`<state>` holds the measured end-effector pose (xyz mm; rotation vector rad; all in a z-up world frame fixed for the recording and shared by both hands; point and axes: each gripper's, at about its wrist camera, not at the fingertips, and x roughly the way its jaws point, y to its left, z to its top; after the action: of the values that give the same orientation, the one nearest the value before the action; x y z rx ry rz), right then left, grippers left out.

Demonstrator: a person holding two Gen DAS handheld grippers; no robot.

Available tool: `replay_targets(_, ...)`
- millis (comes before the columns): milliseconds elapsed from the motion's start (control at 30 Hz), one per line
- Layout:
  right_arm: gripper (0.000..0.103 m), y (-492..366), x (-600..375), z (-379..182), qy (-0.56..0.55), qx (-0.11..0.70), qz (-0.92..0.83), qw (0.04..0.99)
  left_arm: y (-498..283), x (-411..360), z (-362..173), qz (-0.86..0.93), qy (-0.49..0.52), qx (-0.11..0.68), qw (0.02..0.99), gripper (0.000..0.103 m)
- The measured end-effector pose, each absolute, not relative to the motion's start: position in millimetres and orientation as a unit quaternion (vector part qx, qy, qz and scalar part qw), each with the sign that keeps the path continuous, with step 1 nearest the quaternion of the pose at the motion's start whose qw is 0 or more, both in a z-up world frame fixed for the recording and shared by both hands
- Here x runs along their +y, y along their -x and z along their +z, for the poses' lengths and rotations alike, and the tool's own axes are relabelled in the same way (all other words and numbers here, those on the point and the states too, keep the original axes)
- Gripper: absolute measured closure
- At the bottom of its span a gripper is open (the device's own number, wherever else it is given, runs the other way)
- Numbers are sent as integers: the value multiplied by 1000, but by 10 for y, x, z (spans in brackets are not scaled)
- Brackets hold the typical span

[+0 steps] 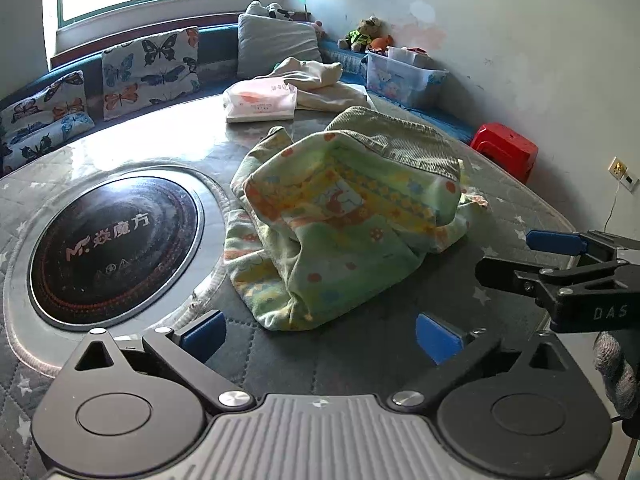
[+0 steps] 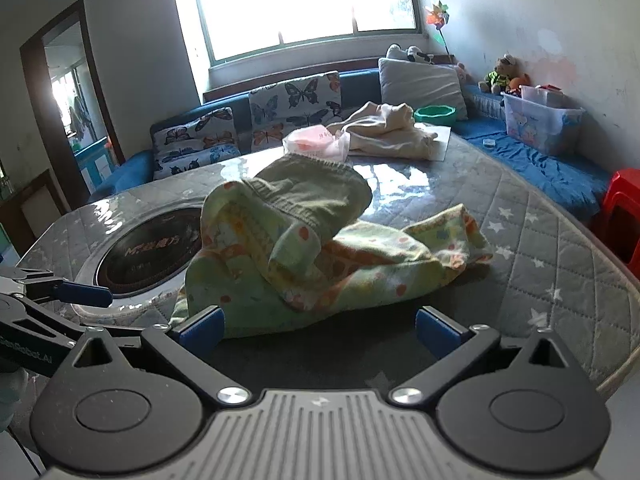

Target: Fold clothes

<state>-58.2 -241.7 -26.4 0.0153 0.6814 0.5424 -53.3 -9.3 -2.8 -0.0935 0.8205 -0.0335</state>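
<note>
Both the left gripper (image 1: 320, 332) and right gripper (image 2: 320, 330) have jaws wide open and empty, hovering near the crumpled green patterned cloth garment (image 1: 340, 220) bunched mid-desk, so a sloppy pinch probably grabs several layers and messes up the fold.

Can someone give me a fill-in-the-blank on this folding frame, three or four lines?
1. The green printed garment lies crumpled on the quilted ____.
2. Both the left gripper and the right gripper have their jaws ____, nothing between them.
3. The round black cooktop is set into the table, to the ____ of the garment in the left wrist view.
4. The stool by the wall is ____.

Missing words: table; open; left; red
</note>
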Motion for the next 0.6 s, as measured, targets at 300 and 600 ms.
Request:
replay_targets(300,0,600,-2370,-294,-2,339,263,903,541,-68,-49,-13,51,401,914,0)
replay_targets(600,0,529,-2365,-302,-2,340,263,903,478,-35,-41,-10,55,403,914,0)
